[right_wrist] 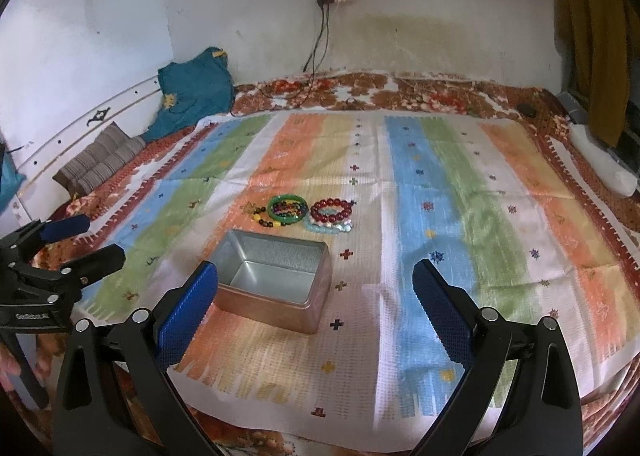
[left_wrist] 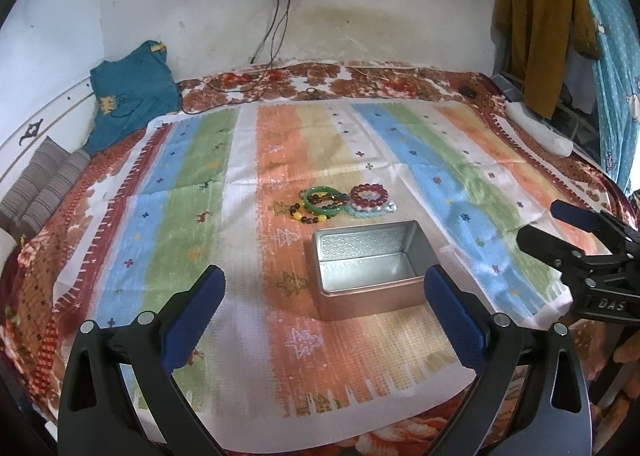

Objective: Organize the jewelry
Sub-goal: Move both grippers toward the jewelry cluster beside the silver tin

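One striped cloth (left_wrist: 248,215) covers the bed; stained wall (left_wrist: 360,27) behind.

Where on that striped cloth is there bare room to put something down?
Bare cloth: the blue and green stripes right of the tin, and the stripes to its left. Inside, the tin is empty too. Crowded: just behind it, where the green bangle, red bead bracelet and other bracelets lie touching.

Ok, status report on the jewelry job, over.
Both grippers, left and right, open, empty. Bracelets piled behind empty tin. Nothing in the way.
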`<control>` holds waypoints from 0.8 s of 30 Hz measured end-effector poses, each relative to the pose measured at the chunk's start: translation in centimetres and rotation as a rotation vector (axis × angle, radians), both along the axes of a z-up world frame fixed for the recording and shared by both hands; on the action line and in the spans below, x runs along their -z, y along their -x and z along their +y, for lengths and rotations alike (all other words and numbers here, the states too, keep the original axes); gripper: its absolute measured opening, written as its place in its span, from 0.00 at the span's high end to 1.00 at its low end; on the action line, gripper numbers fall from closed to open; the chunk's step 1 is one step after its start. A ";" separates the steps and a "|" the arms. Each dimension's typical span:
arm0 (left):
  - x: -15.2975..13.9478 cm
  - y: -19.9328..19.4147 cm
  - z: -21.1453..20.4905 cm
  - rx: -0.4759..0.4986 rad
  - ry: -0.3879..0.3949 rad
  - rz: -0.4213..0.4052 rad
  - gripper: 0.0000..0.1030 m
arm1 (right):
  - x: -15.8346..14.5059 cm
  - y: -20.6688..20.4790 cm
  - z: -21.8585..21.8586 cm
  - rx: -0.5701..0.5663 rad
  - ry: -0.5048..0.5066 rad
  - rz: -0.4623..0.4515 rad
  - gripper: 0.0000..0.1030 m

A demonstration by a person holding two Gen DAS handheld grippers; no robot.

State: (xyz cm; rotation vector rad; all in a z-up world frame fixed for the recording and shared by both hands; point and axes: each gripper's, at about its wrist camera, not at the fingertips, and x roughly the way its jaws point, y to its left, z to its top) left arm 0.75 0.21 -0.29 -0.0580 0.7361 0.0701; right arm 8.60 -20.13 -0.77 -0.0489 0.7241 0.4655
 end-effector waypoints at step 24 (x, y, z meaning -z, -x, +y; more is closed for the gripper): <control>1.2 -7.5 1.9 -0.067 -0.031 0.097 0.05 | 1.5 -7.7 2.7 0.023 0.080 0.112 0.04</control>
